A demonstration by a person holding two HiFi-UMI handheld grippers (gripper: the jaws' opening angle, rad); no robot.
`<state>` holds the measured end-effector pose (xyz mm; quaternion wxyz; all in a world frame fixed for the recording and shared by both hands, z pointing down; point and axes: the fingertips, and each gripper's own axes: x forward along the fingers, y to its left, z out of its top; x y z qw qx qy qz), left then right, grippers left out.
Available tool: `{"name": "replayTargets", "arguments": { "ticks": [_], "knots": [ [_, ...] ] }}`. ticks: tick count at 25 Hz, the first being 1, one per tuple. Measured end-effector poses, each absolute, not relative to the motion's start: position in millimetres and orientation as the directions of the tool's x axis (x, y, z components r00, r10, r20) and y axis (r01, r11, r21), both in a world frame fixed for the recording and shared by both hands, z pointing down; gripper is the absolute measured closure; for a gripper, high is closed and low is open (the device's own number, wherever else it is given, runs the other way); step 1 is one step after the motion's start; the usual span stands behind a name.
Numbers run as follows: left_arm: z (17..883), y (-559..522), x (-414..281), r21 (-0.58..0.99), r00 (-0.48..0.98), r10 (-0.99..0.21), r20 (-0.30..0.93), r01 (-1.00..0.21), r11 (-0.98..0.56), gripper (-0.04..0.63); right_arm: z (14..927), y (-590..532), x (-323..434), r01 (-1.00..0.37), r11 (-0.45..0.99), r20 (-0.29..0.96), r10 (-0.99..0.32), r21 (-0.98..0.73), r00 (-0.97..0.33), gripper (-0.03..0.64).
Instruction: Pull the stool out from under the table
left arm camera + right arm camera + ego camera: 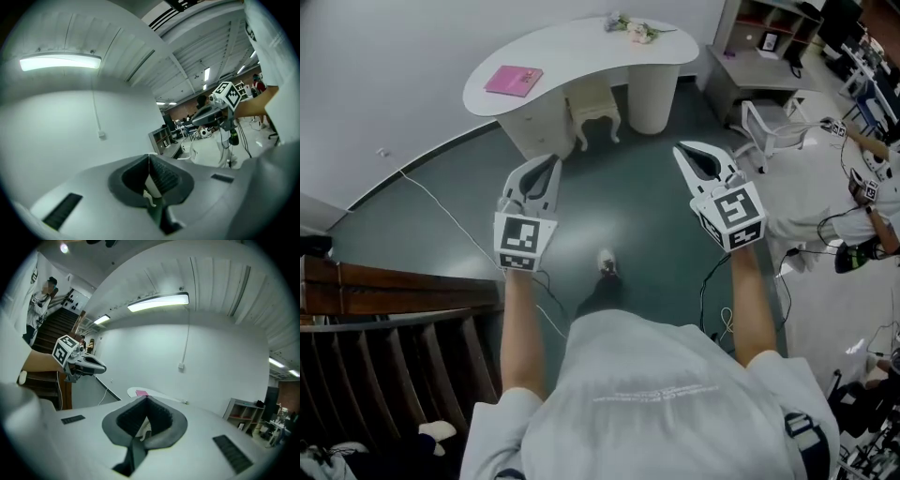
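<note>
Stool (593, 109) stands tucked under the white table (581, 52); left gripper (551, 161) and right gripper (682, 150) hang short of it, both closed, empty.

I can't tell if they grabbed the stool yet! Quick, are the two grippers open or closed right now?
Left gripper: closed, holding nothing.
Right gripper: closed, holding nothing.

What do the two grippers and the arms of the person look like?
The left tongs and the right tongs are pale grey shells that taper to a point, with dark ribbed pads inside. Each has a white cube with black square markers at its back end. The person wears a pale short-sleeved shirt, and the forearms are uncovered.
</note>
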<state>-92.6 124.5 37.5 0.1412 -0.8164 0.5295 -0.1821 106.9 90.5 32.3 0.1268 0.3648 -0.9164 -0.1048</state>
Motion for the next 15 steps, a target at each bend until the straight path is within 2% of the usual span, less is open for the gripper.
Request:
{"name": "replayTargets", "arguments": {
  "ticks": [10, 15],
  "knots": [
    [50.3, -42.6, -153.6, -0.388, 0.36, -0.913, 0.192, -0.827, -0.408, 0.577, 23.8, -67.4, 44.0, -0.647, 0.719, 0.108, -0.686, 0.255, -0.72, 0.601],
    [62.0, -103.2, -183.4, -0.378, 0.362, -0.906, 0.22, -0.824, -0.421, 0.577, 33.8, -127.6, 20.6, -0.679, 0.694, 0.121, -0.715, 0.238, -0.689, 0.601]
  ]
}}
